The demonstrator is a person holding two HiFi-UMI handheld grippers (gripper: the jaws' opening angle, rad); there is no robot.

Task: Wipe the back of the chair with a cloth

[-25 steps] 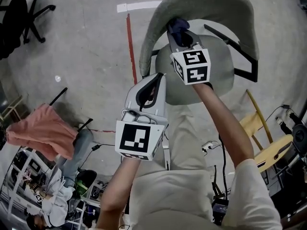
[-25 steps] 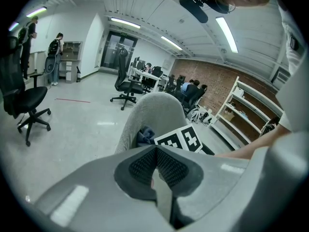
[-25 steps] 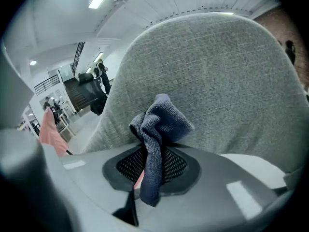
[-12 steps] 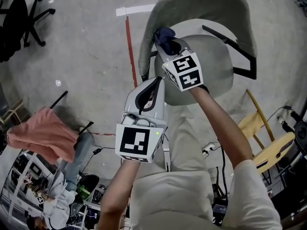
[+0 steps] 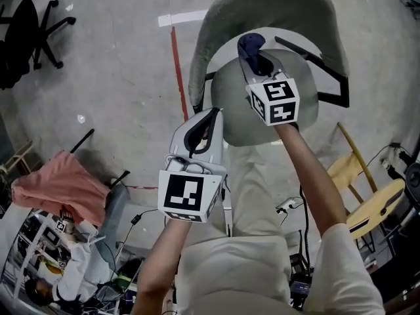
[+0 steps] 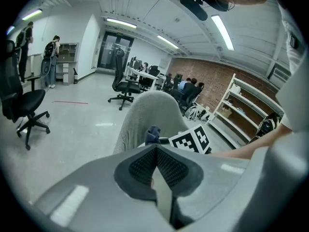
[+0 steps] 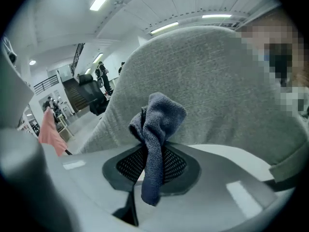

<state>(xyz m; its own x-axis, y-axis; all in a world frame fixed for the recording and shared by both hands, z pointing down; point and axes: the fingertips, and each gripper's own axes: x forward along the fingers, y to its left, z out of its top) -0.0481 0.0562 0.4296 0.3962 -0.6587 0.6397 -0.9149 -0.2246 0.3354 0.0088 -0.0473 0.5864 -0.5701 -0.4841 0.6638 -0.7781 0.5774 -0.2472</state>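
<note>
Right gripper (image 5: 257, 60): clenched on a dark blue cloth (image 5: 250, 42). In the right gripper view the cloth (image 7: 159, 117) is pinched between the two jaw pads. A bunched part stands above the jaws and a loose tail hangs down over them.

Location of cloth: at the inner face of the chair back (image 5: 275, 5), above the far part of the seat (image 5: 231, 113) and toward the middle of the curved back. The right gripper view shows the bunch directly in front of the grey fabric of the back (image 7: 222, 76). Actual contact cannot be confirmed from either view.

Left gripper (image 5: 211, 117): clenched, with the pads meeting at their tips and nothing between them, as shown in the left gripper view (image 6: 156, 151). It is held nearer than the chair, by the seat's near left edge, and is apart from the cloth. The left gripper view looks toward the back (image 6: 149, 108), with the cloth (image 6: 153, 134) and the right gripper's marker cube (image 6: 192, 138) beyond the jaws.

Surroundings: concrete floor with a red line (image 5: 178, 64) and a white tape strip (image 5: 187, 15) left of the chair. A black office chair (image 5: 29, 18) stands at far left. A pink garment (image 5: 56, 179) is draped at near left. A yellow wooden chair (image 5: 367, 195) stands at right.
</note>
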